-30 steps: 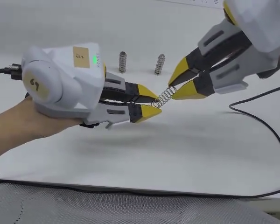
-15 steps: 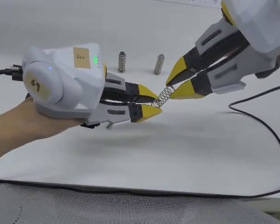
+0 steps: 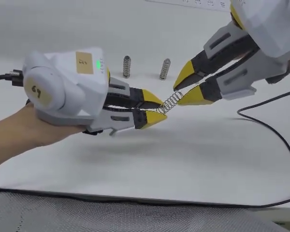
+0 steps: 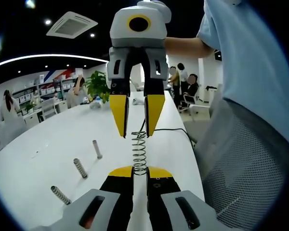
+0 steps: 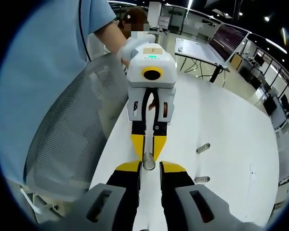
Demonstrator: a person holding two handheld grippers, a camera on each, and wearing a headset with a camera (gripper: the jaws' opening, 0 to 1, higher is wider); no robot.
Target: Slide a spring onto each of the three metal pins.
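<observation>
**A:** Start at the left. What have the left tongs got?

**B:** The left tongs point(image 3: 163, 110), held in a hand point(image 3: 17, 133), are clenched on the near end of the spring point(image 3: 170, 102). The spring hangs in the air above the table point(image 3: 208, 154), slanting up to the right.

**A:** And behind them?

**B:** Two coils stand upright on the table, well apart from the tongs: the left coil point(image 3: 127, 66) and, near it, the right coil point(image 3: 165, 68). I take each to be a spring seated on its pin, though the pin inside is too small to make out.

**A:** So two are done?

**B:** That's my reading. In the left gripper view a bare pin point(image 4: 97, 149) stands beyond those two. It looks smooth, with nothing on it as far as I can tell. That would be the third.

**A:** And the right tongs?

**B:** The right tongs point(image 3: 178, 95) are released, with the jaws parted on either side of the spring's far end. In the right gripper view the end of the spring sits in the gap between them. I can't tell whether the jaws touch it.

**A:** What's left, then?

**B:** One spring, I'd judge. It's up between the two tongs, not yet at the bare pin. It has to be carried over, lined up with the pin's tip and slid down. Call it roughly two thirds done.
</observation>
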